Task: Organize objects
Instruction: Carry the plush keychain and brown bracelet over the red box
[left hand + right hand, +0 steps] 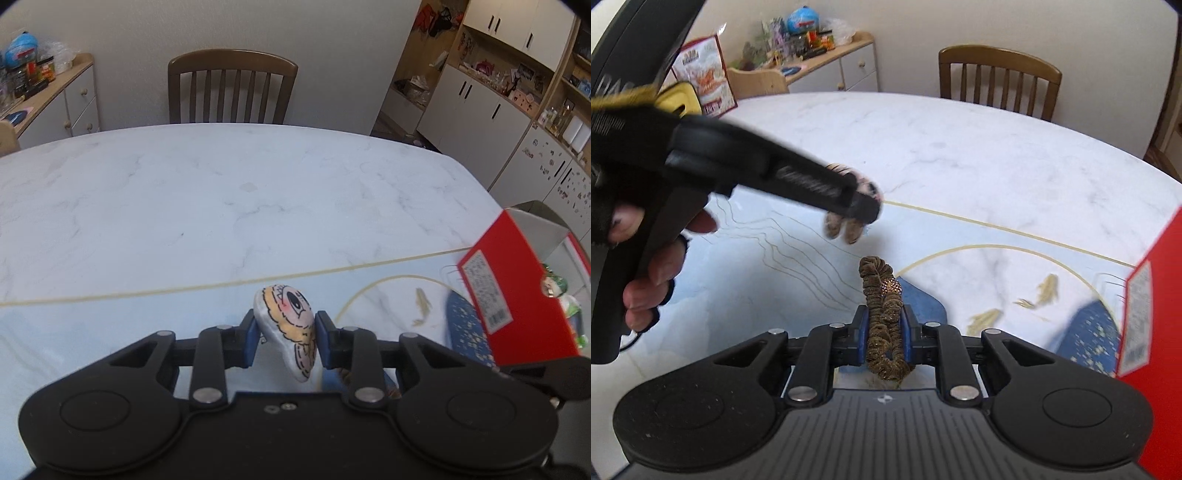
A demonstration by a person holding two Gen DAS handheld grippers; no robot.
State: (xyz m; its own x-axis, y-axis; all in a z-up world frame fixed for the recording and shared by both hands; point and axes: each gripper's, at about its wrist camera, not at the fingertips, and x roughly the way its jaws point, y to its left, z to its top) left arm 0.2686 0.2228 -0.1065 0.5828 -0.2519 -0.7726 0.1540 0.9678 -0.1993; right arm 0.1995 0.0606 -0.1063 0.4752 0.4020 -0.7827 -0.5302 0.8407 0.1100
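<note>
While your left gripper is clamped on the soft cartoon-face toy, held above the marble table, your right gripper pinches the brown scrunchie between its blue pads. Right of both grippers stands the red box. Your left hand shows left of the scrunchie.
</note>
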